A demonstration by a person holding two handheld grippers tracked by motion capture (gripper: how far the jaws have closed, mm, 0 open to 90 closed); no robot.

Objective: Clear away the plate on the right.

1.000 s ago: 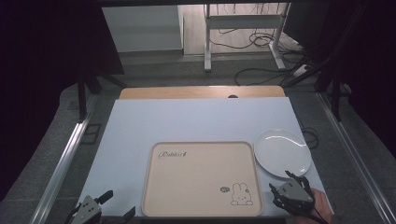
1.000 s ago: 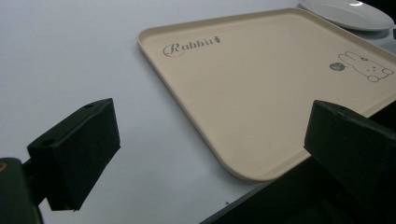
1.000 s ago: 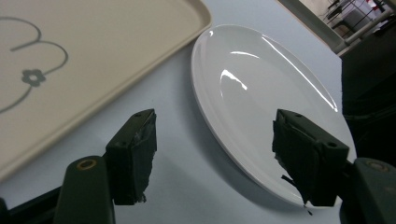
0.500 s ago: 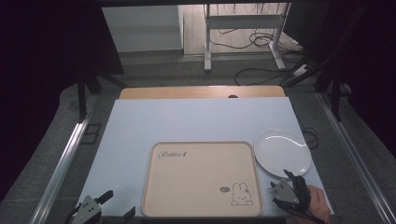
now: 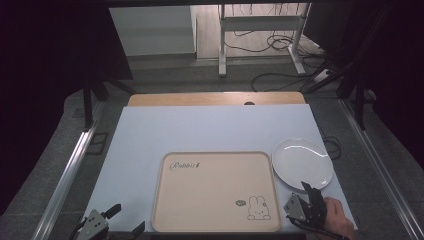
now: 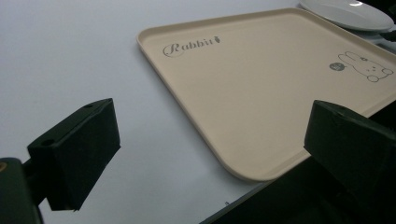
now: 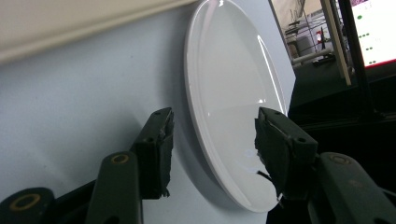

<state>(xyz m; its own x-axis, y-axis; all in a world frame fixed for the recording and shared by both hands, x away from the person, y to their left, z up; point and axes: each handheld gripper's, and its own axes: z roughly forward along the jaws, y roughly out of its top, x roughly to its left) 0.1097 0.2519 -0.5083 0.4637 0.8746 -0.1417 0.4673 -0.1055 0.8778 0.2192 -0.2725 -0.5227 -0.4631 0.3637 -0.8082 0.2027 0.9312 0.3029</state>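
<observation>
A white plate [image 5: 301, 162] lies on the table to the right of a beige tray [image 5: 215, 192] printed with a rabbit. A hand holds my right gripper [image 5: 305, 192] at the plate's near rim. In the right gripper view the plate [image 7: 229, 93] has its rim between the two jaws of my right gripper [image 7: 212, 126]. One jaw is over the table and the other over the plate, and the jaws have just been closing. The pads stand apart from the rim. My left gripper [image 5: 127, 218] rests wide open at the tray's near left corner [image 6: 252, 172], with nothing between its jaws.
The white table [image 5: 200, 130] ends in a wooden strip [image 5: 215, 98] at the back. Metal rails run along both sides. Cables and a stand's legs lie on the floor behind. The tray holds nothing.
The right gripper's jaws have narrowed around the plate's near rim, and the hand has shifted slightly left. The left gripper, tray and plate have stayed put.
</observation>
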